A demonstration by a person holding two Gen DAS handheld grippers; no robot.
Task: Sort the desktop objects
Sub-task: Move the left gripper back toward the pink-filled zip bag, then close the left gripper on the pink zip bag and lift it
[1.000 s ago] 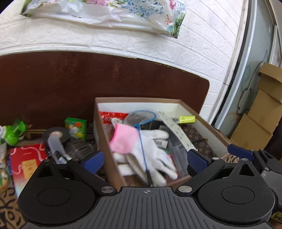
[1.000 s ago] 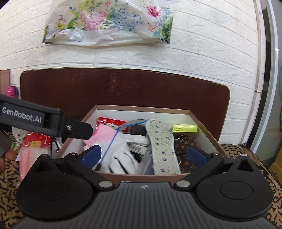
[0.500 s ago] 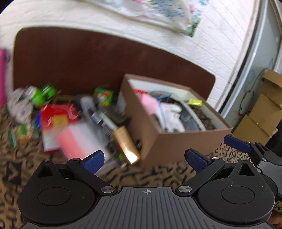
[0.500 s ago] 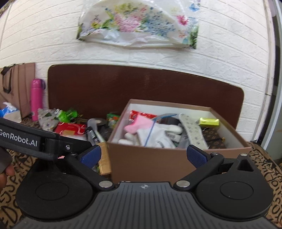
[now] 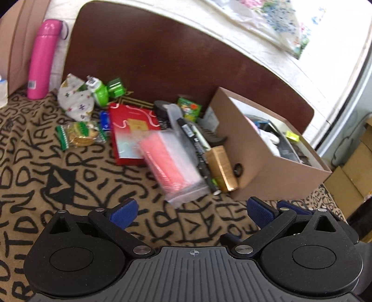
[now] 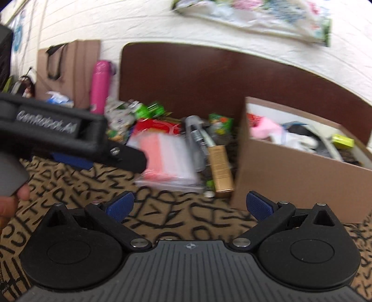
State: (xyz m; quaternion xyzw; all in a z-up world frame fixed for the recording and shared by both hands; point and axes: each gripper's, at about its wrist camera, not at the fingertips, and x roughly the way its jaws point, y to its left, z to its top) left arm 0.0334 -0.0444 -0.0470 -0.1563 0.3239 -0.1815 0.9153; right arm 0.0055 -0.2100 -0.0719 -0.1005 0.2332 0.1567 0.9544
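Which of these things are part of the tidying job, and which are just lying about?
Part of the job: cardboard box, pink packet, gold box, black marker, red booklet, snack packet.

Lying about: pink flask, floral bag, brown tote.

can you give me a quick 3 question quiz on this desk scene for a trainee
1. True or false: the left gripper holds the gold box.
2. Where does the pink bottle stand? A) inside the cardboard box B) upright at the far left C) on the red booklet
3. Fill in: the right gripper is ___.

Key: 1 false; 2 B; 3 open
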